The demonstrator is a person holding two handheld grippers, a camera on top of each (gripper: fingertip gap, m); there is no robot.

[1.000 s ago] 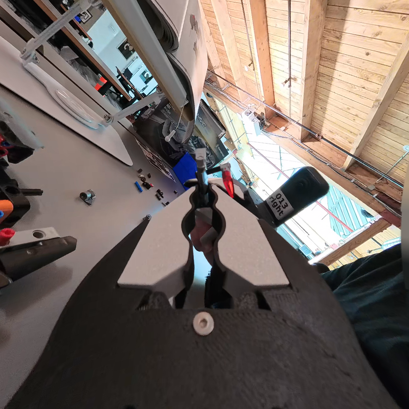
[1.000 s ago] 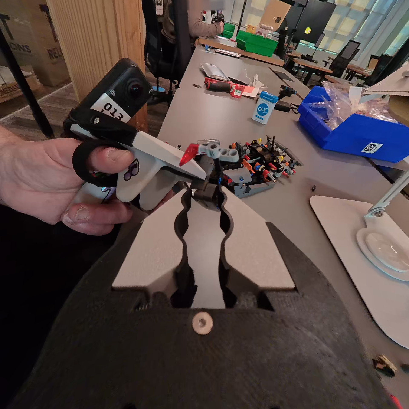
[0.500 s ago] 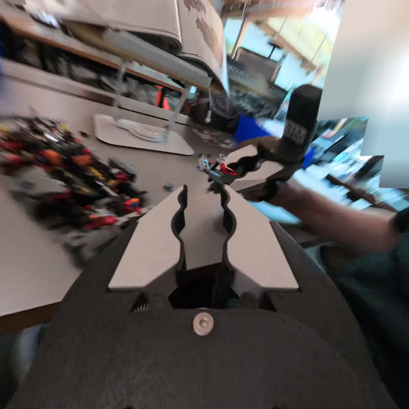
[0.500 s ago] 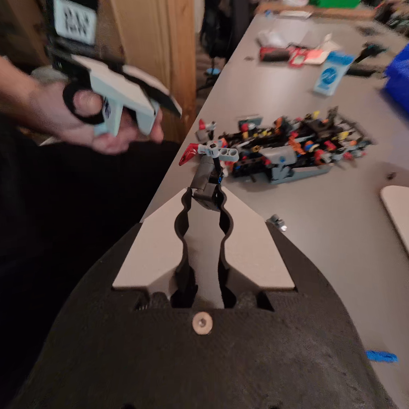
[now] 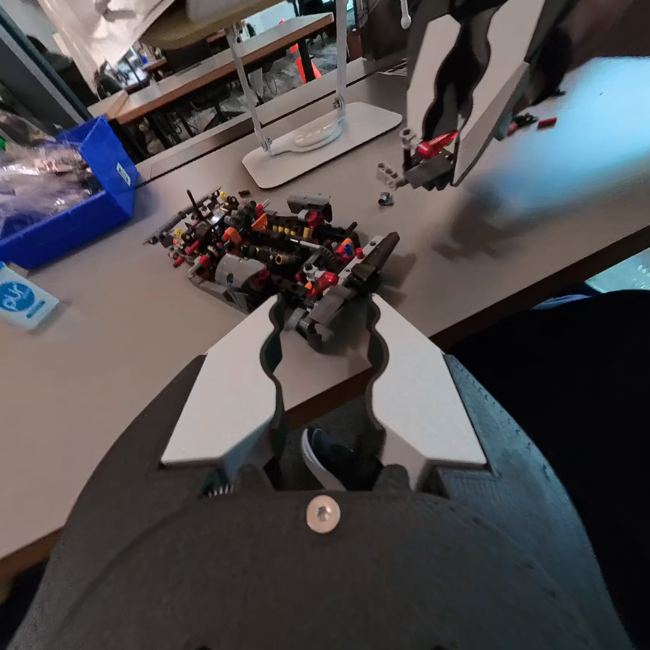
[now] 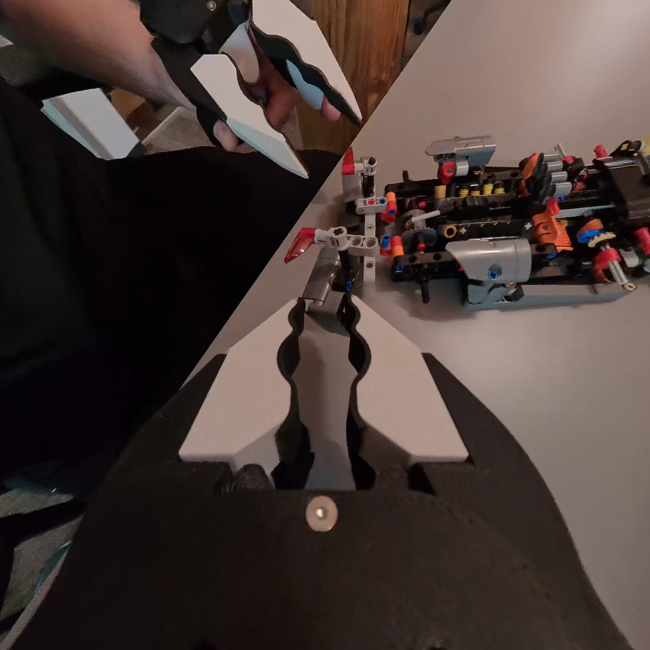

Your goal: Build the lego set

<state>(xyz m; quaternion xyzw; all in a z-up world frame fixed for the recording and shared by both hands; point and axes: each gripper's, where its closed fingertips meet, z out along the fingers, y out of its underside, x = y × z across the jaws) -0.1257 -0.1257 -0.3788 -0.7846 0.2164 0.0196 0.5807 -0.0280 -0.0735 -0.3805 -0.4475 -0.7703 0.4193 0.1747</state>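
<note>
The Lego chassis (image 5: pixel 267 253), black with grey, red and orange parts, lies on the grey table (image 5: pixel 105 351) near its front edge. It also shows in the right wrist view (image 6: pixel 492 239). My right gripper (image 6: pixel 322 302) is shut on a small grey sub-assembly (image 6: pixel 327 278) with a holed beam and a clear red tip, held at the chassis's near end. In the left wrist view the right gripper (image 5: pixel 432 161) holds that sub-assembly (image 5: pixel 422 169) above the table. My left gripper (image 5: pixel 323 304) is open and empty just in front of the chassis, and shows up left in the right wrist view (image 6: pixel 330 147).
A blue bin (image 5: pixel 98 183) with bagged parts stands at the left, and a white and blue box (image 5: pixel 24 306) lies in front of it. A white magnifier stand (image 5: pixel 316 140) sits behind the chassis. Small loose parts (image 5: pixel 385 198) lie near it. A wooden post (image 6: pixel 365 52) stands beside the table edge. My right fingertips sit around 12 cm from my left ones.
My left gripper has let go of the sub-assembly, opened and swung down over the chassis end. My right gripper has kept the sub-assembly and brought it down beside the chassis.
</note>
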